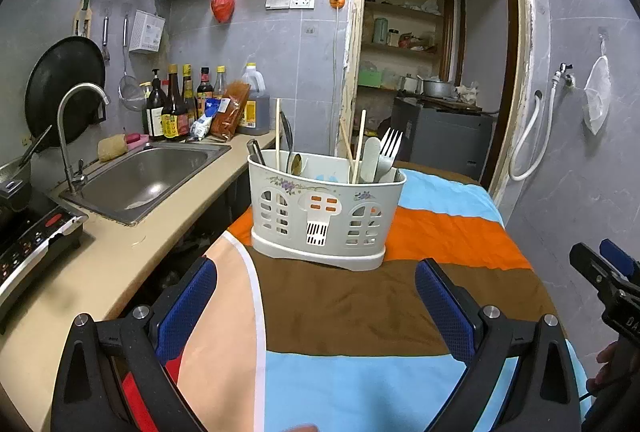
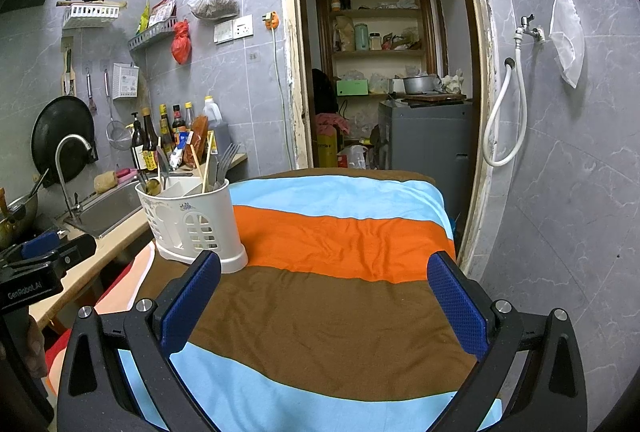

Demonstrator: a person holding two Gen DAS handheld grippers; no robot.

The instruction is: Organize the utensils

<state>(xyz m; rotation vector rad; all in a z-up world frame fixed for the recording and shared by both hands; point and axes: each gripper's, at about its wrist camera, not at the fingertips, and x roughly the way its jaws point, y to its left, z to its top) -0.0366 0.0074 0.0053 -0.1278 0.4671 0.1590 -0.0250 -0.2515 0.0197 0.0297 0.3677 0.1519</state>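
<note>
We see the caddy (image 1: pixel 324 220) holding forks (image 1: pixel 390 148), chopsticks (image 1: pixel 277 130), spoons — on striped cloth (image 1: pixel 452 236), sink (image 1: pixel 148 176) left; both grippers' jaws apart, empty.

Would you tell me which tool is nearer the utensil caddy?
Left. The left tool faces the utensil caddy straight ahead; the right tool sits off to its right, farther away.

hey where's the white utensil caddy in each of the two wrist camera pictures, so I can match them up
Left wrist view: the white utensil caddy stands centre frame on the striped cloth, straight ahead of the open jaws.
Right wrist view: the caddy is left of centre, at the cloth's left edge.
Shared landmark: the sink faucet, to the caddy's left in both.
</note>
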